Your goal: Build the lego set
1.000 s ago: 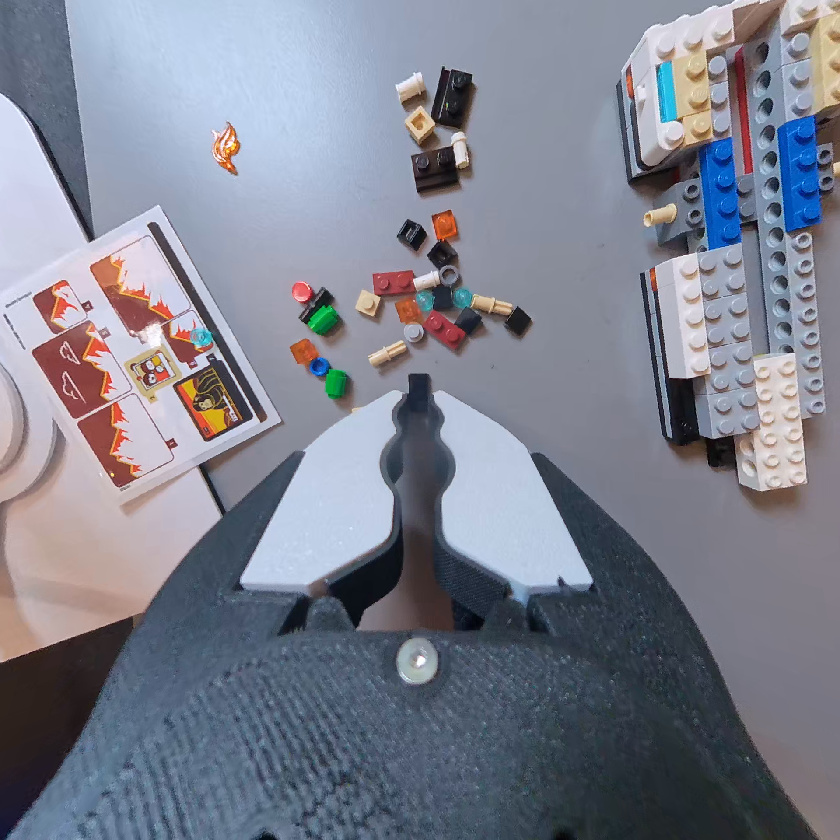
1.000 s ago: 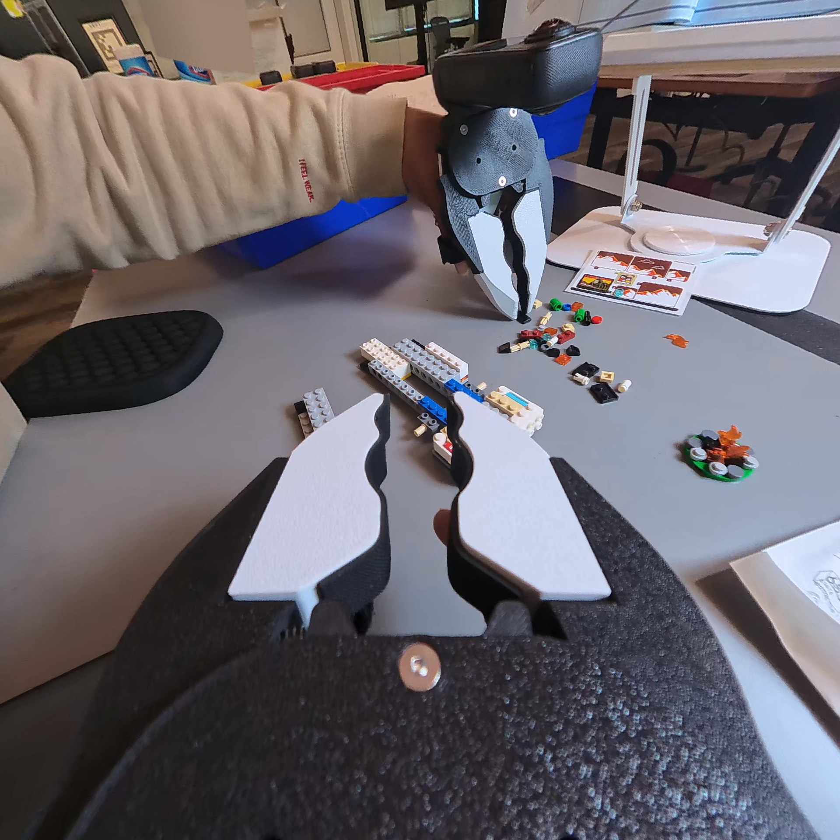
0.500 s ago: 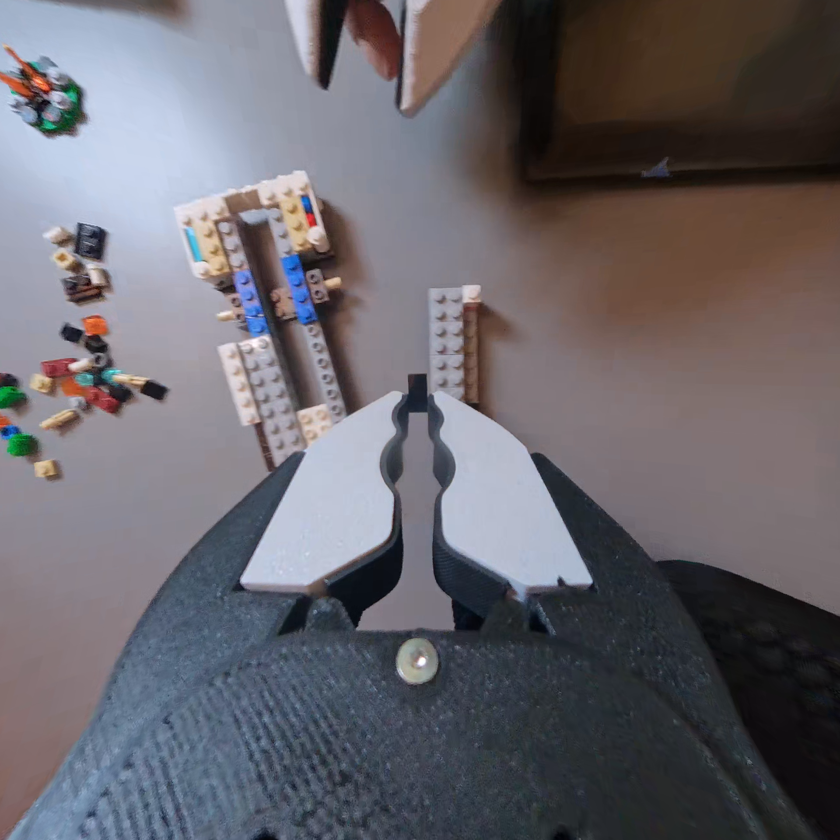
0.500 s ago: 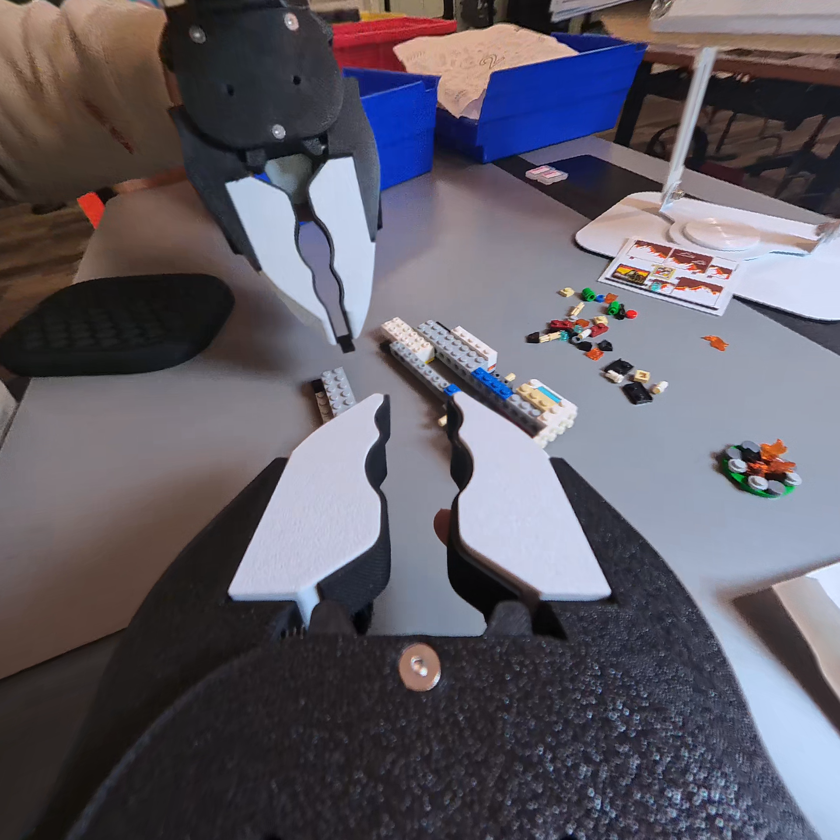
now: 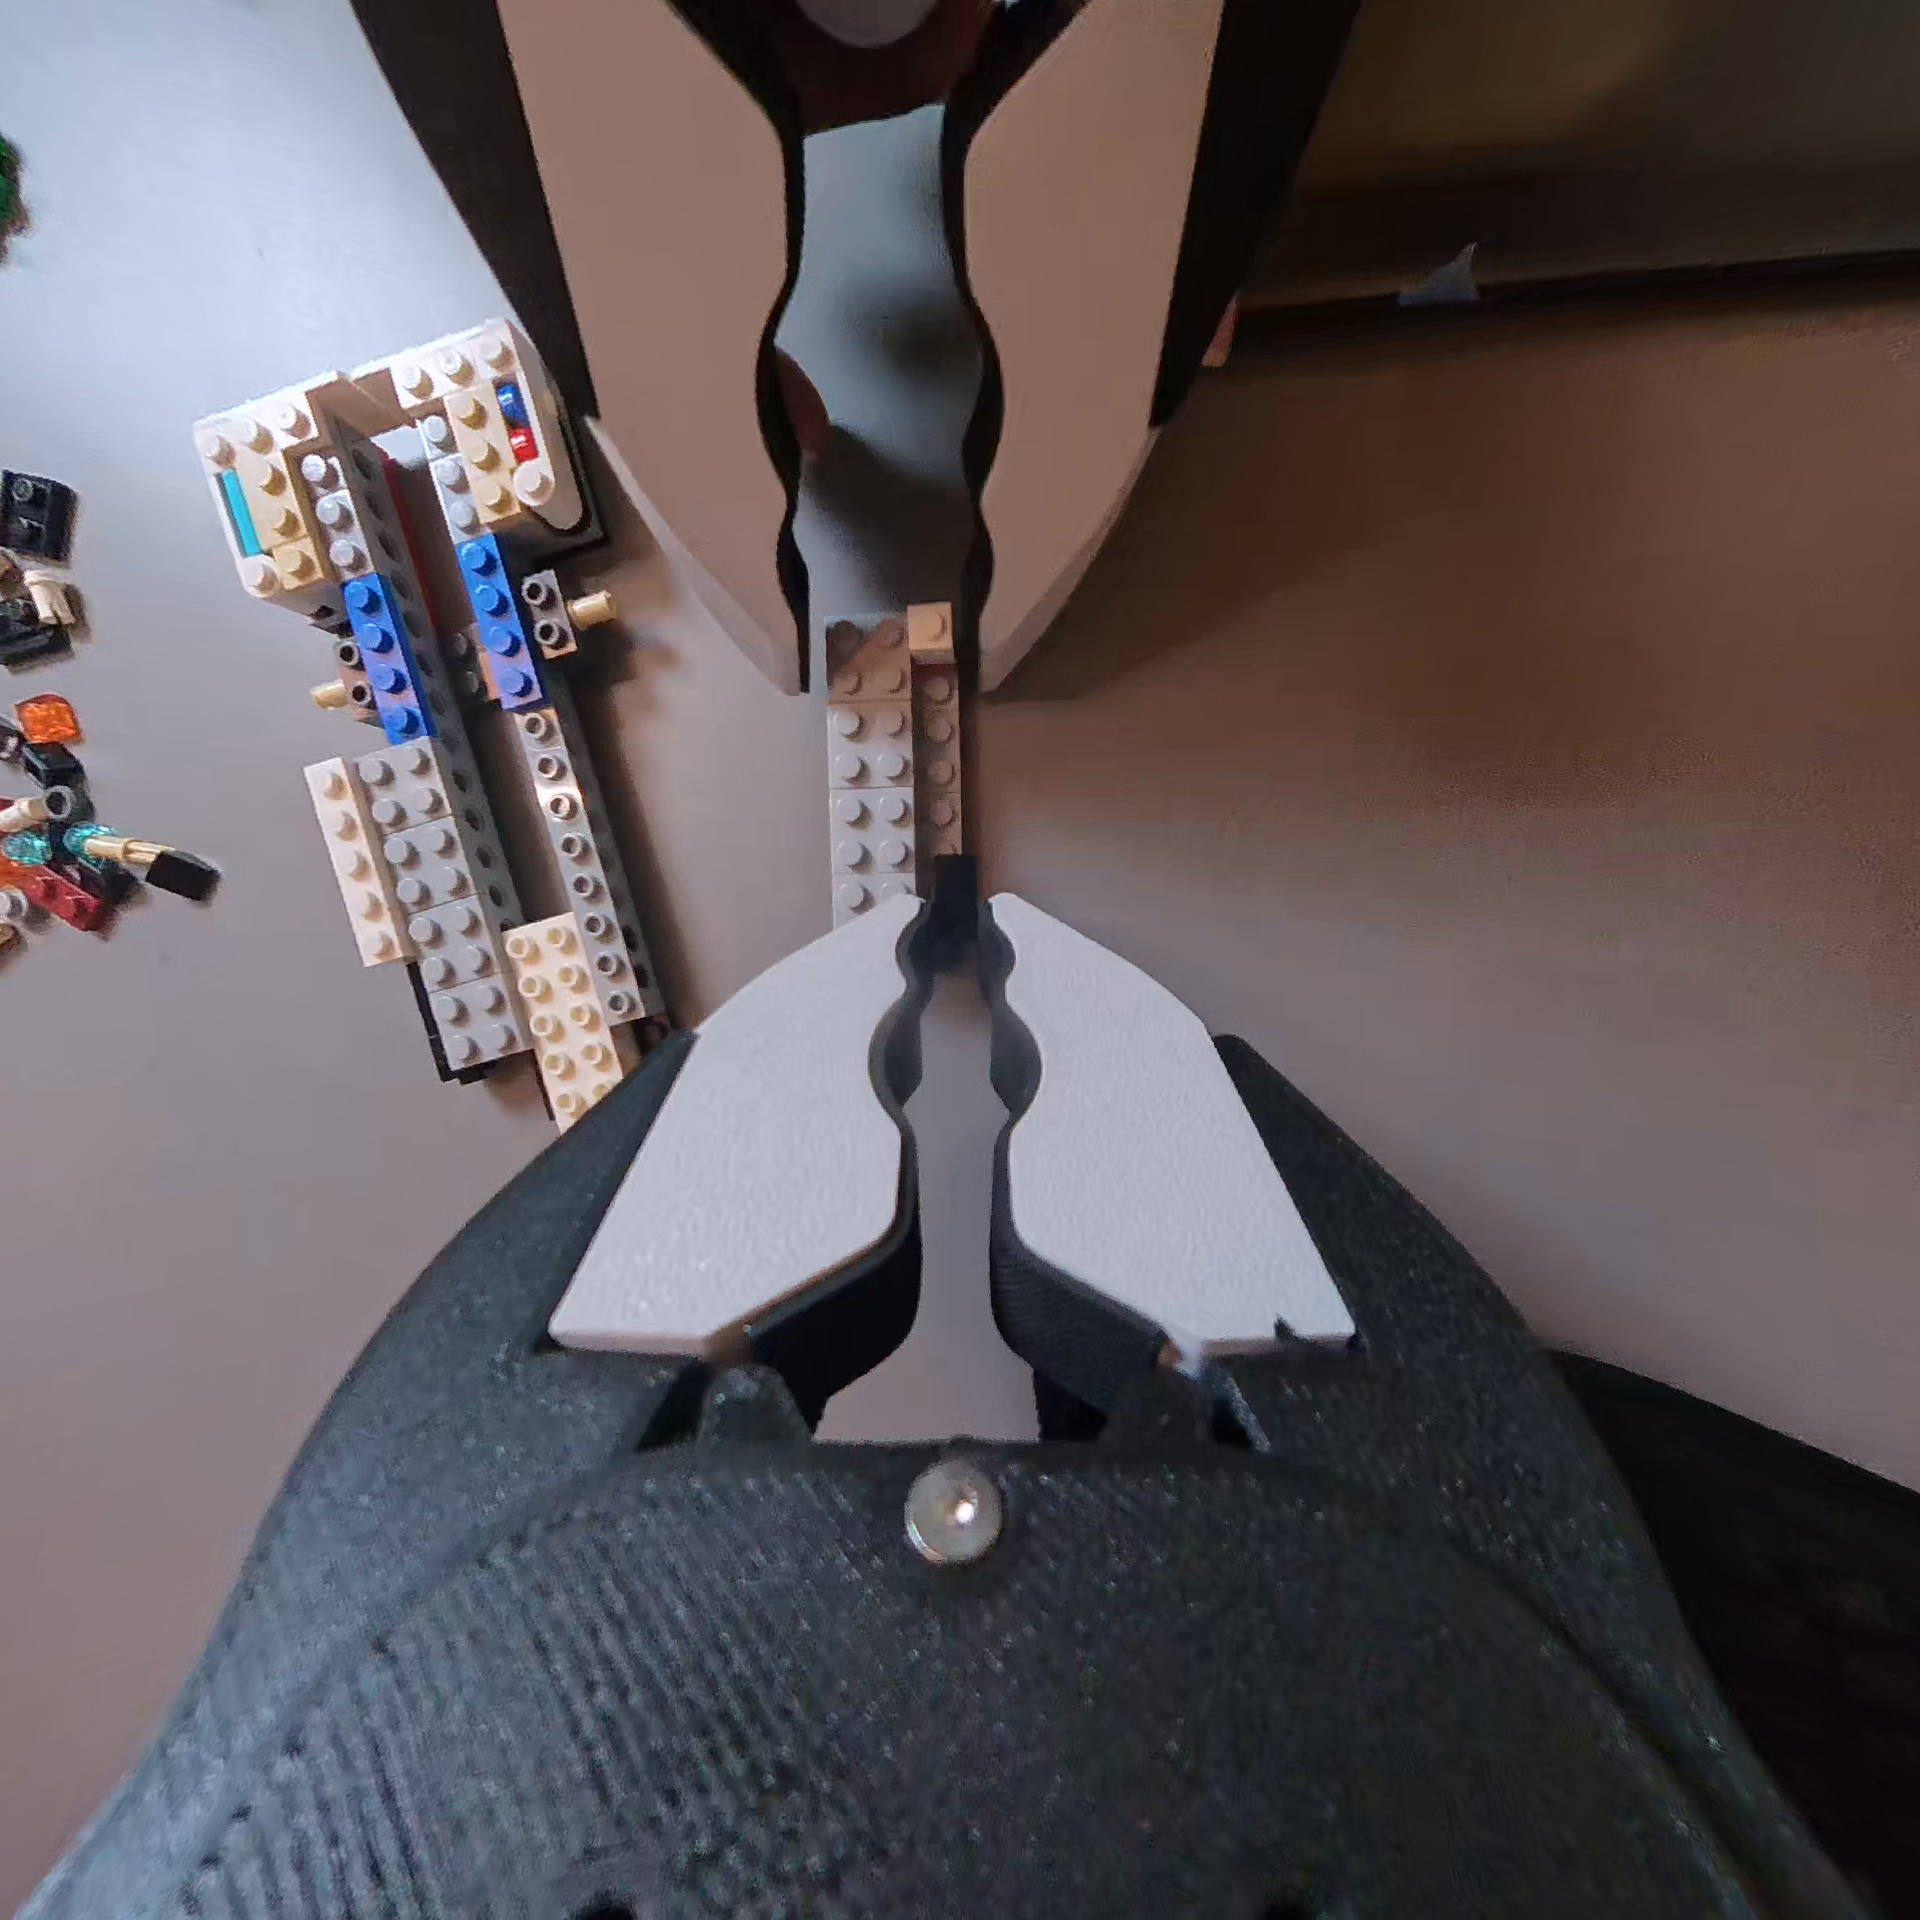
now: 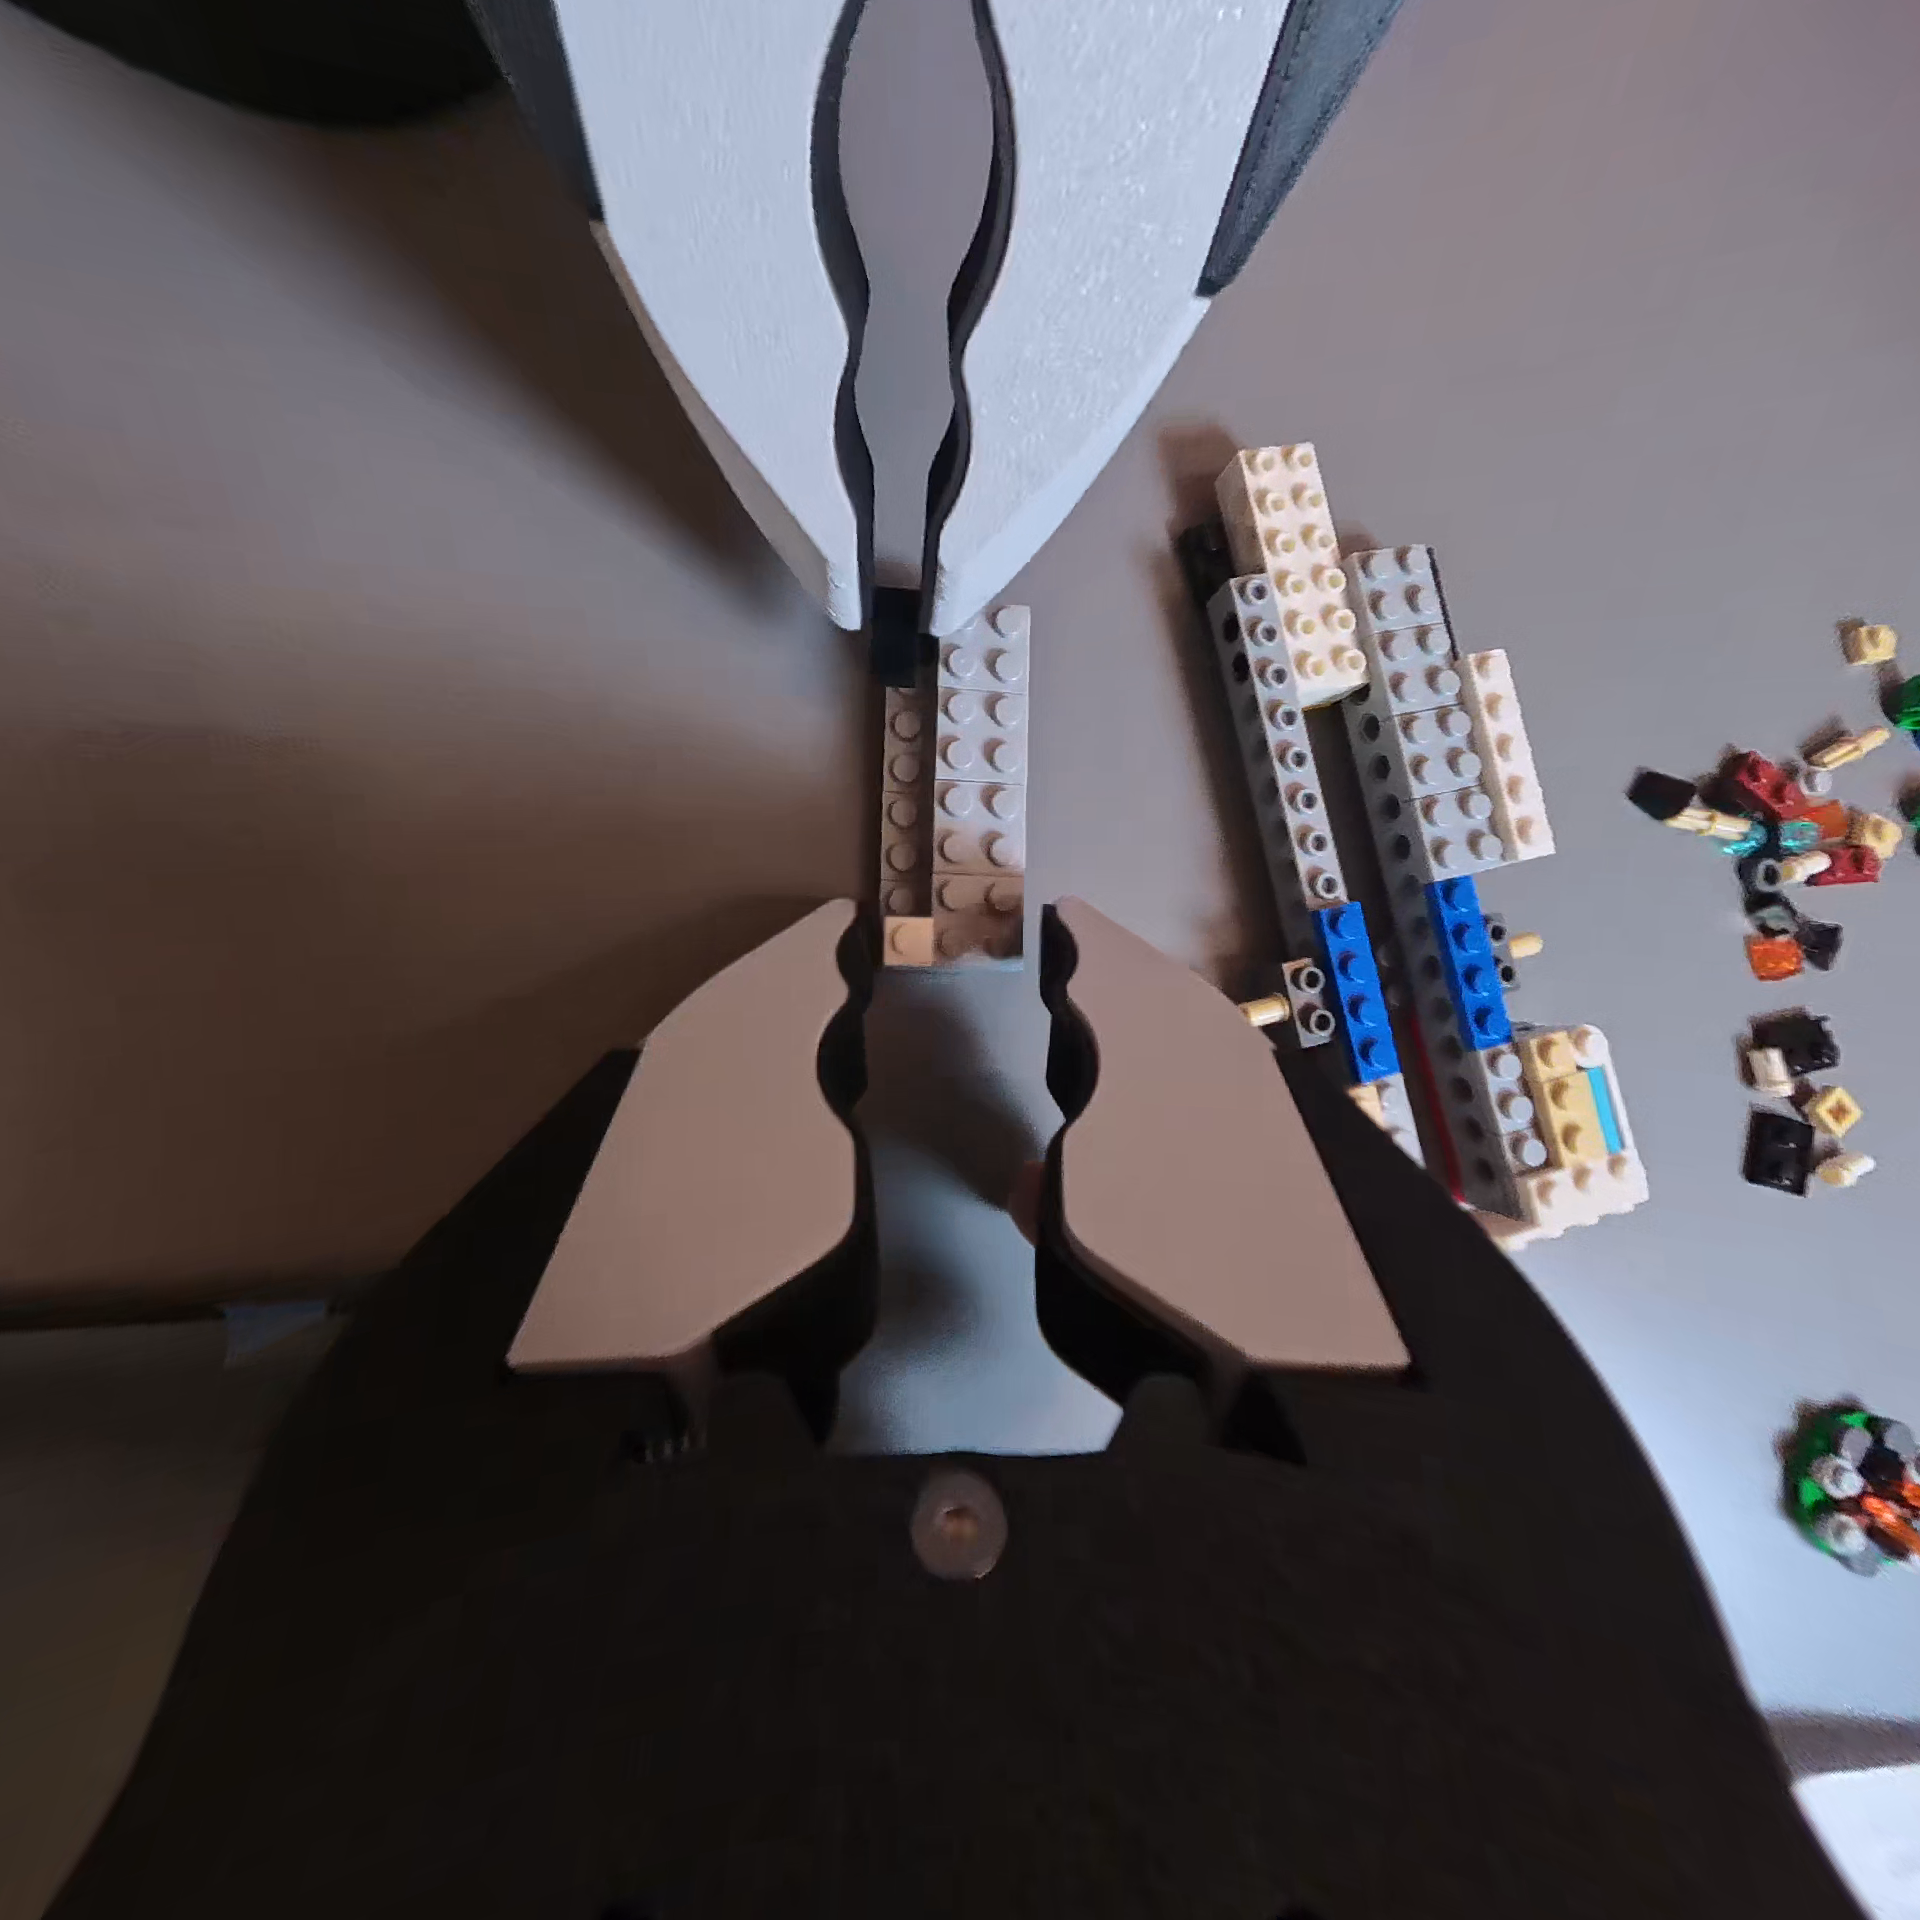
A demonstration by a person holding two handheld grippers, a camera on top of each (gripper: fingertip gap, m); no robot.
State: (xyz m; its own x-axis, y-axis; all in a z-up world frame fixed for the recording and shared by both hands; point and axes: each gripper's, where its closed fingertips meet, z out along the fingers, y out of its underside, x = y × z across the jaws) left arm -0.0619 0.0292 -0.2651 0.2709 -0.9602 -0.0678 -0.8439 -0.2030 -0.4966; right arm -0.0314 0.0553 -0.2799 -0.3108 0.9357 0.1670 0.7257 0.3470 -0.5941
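Note:
My left gripper is shut on a small black piece and holds it at the near end of a short grey brick strip with a brown row along one side. My right gripper is open and empty, its fingers either side of the strip's other end, just at the end. In the right wrist view the left gripper comes in from above with the black piece at the strip's brown row. The right gripper shows at the top of the left wrist view.
The long grey, blue, white and tan build lies beside the strip, also in the right wrist view. Several loose small pieces lie beyond it. A round green base with flame pieces sits apart. A black pad lies nearby. Some 5 centimeters of space lies between my two pairs of fingers.
My left gripper carried the black piece from the loose pile across to the short grey strip. My right gripper dropped down and now points at the table over the strip's other end.

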